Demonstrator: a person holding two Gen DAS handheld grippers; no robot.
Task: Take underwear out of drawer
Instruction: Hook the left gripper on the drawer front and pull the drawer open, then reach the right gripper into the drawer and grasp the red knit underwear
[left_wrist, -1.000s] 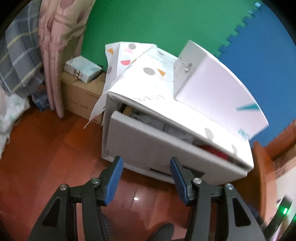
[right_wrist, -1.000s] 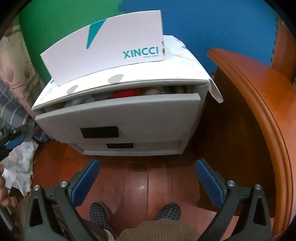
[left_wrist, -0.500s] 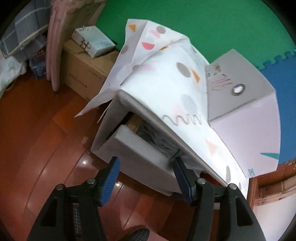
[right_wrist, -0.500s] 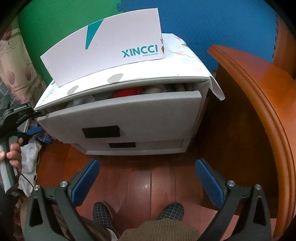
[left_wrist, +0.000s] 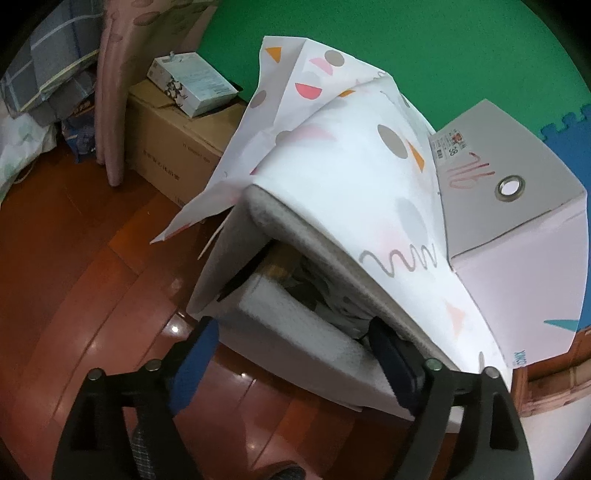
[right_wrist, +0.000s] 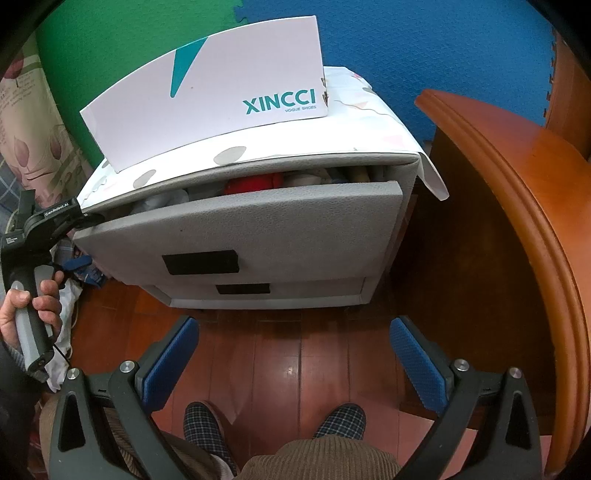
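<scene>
Currently left claw (left_wrist: 291, 354) just opened wide, straddling top drawer (left_wrist: 295, 332) front; right claw (right_wrist: 295, 362) wide open, empty.

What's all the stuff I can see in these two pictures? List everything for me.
Drawer unit: one, grey, on the wood floor; top drawer partly open, lower one shut.
Clothes: several pieces, red, white and grey, inside the top drawer.
Patterned paper: one white sheet with coloured shapes, draped over the unit's top.
Shoe box: one, white with teal lettering, on the paper.
Cardboard box: one, brown, left of the unit, a small pale box on top.
Wooden furniture: one, reddish brown, right of the unit.
Wall mats: green and blue.
Left gripper: open, at the top drawer's left corner.
Right gripper: open, above the floor.
Slippers: two, checked.
</scene>
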